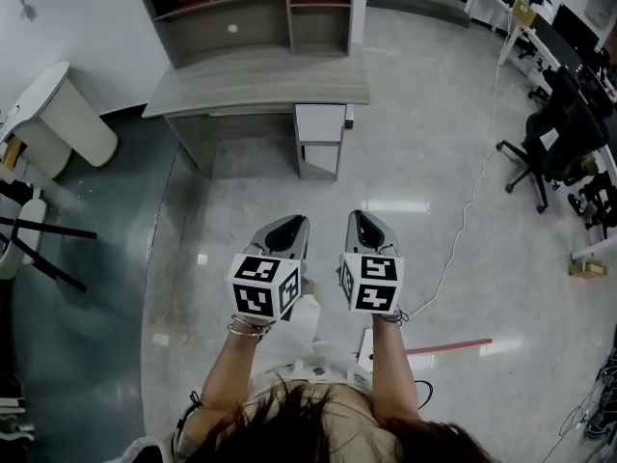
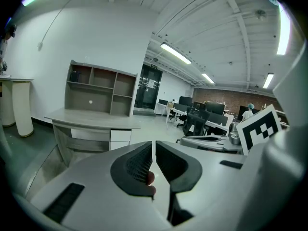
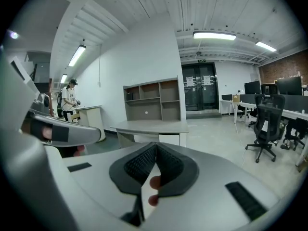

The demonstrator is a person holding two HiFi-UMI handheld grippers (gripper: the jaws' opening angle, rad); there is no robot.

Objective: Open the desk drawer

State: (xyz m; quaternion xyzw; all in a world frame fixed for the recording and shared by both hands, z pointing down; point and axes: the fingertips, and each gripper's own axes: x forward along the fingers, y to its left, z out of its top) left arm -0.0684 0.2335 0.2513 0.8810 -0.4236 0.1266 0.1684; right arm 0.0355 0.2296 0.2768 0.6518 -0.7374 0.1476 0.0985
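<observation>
A grey desk (image 1: 260, 85) with a shelf unit on top stands ahead across the floor. Its white drawer unit (image 1: 320, 123) sits under the right end, drawer front closed; the same drawer unit (image 2: 120, 135) shows small in the left gripper view, and the desk (image 3: 154, 126) shows in the right gripper view. My left gripper (image 1: 286, 231) and right gripper (image 1: 364, 228) are held side by side in mid-air, well short of the desk. Both are shut with nothing between the jaws.
A white rounded counter (image 1: 53, 114) stands at the left, with dark chair legs (image 1: 39, 249) below it. Black office chairs (image 1: 559, 133) and desks line the right side. A white cable (image 1: 469, 201) runs over the glossy floor. A person (image 3: 70, 100) stands far off at the left.
</observation>
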